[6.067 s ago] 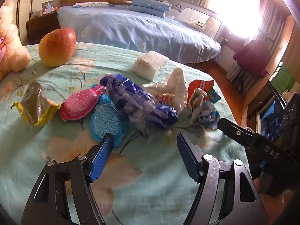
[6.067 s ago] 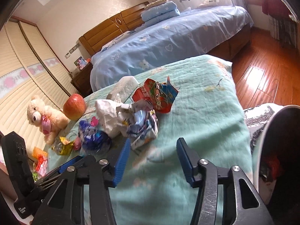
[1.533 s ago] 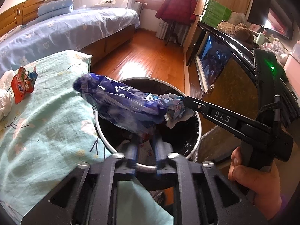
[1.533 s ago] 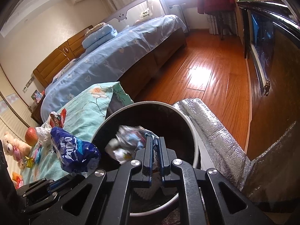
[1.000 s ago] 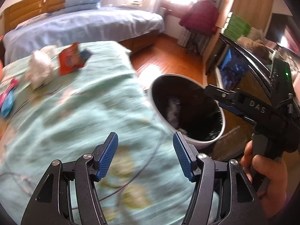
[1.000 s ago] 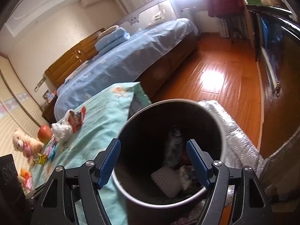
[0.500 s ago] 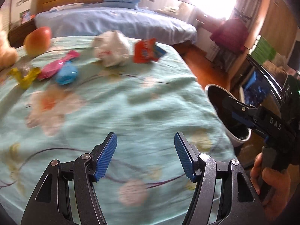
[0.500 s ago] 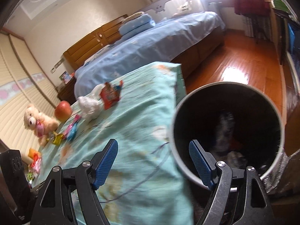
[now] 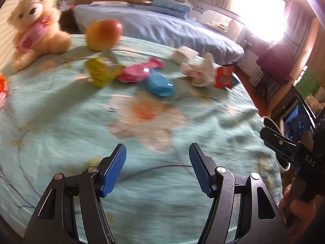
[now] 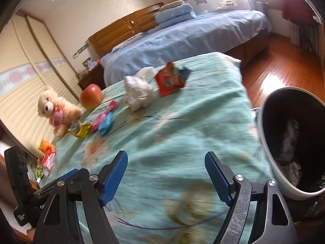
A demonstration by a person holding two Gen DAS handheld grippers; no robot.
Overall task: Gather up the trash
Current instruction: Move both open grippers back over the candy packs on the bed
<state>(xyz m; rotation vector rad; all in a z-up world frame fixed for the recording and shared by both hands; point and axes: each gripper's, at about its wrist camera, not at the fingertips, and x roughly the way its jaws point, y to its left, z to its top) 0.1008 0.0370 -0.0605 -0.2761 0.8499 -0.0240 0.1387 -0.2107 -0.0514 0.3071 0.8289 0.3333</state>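
Both claws stand wide with nothing between the blue pads: the left gripper (image 9: 157, 167) and the right gripper (image 10: 166, 174) hang over bare stretches of the floral teal bedspread (image 9: 61, 126). The remaining trash lies toward twelve o'clock in the left wrist view: a crumpled white wrapper (image 9: 200, 73) touching a red snack packet (image 9: 224, 77) at one o'clock, and a yellow wrapper (image 9: 99, 72) at eleven. Between them lie a pink brush (image 9: 138, 72) and a blue brush (image 9: 159, 84), touching each other. Behind these sit an apple (image 9: 103, 34), a teddy bear (image 9: 36, 28) at ten o'clock, and a white tissue pack (image 9: 184, 55). Nothing stands between either claw and the litter. In the right wrist view the trash bin (image 10: 270, 152) stands off the bed's edge at three o'clock, holding crumpled wrappers (image 10: 292, 168) low inside.
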